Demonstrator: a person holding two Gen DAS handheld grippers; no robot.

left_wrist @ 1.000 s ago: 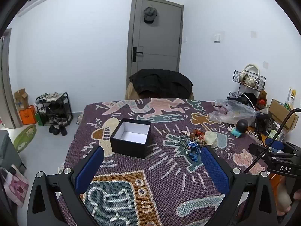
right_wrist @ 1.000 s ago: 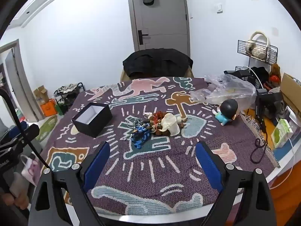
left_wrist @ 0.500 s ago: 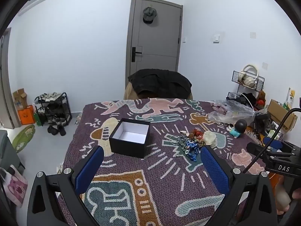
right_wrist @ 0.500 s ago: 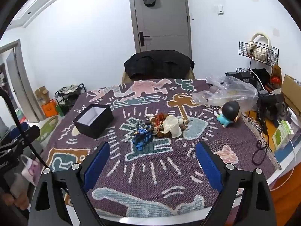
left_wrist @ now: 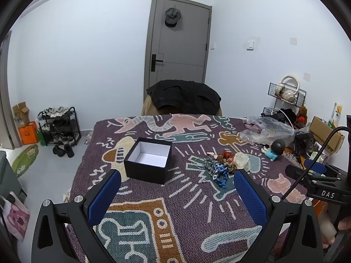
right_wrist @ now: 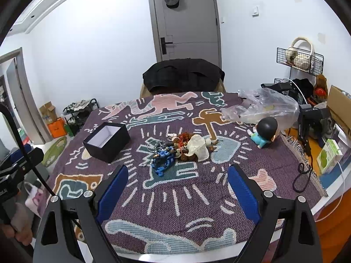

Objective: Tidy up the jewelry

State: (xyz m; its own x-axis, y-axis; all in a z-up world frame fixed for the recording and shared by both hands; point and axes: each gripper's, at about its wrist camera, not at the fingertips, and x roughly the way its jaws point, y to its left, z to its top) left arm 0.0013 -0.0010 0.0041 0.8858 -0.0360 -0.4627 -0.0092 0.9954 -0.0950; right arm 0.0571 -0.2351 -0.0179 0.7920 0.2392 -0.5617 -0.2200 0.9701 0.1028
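Both grippers hover above the near edge of the bench [right_wrist: 252, 160], which is covered by a patterned purple cloth [left_wrist: 197, 208]; the left gripper [left_wrist: 177, 191] and the right gripper [right_wrist: 177, 187] each have their blue-padded jaws spread wide with nothing between them. The jewelry [right_wrist: 175, 151], a tangled heap of blue, brown and red beaded pieces beside a pale translucent pouch [right_wrist: 198, 148], lies near the middle of the cloth. An open black box [left_wrist: 148, 161] with a white interior stands apart to the left of the heap, while a small doll [right_wrist: 264, 134] and a crumpled clear plastic bag [right_wrist: 263, 107] lie toward the far right of the bench.
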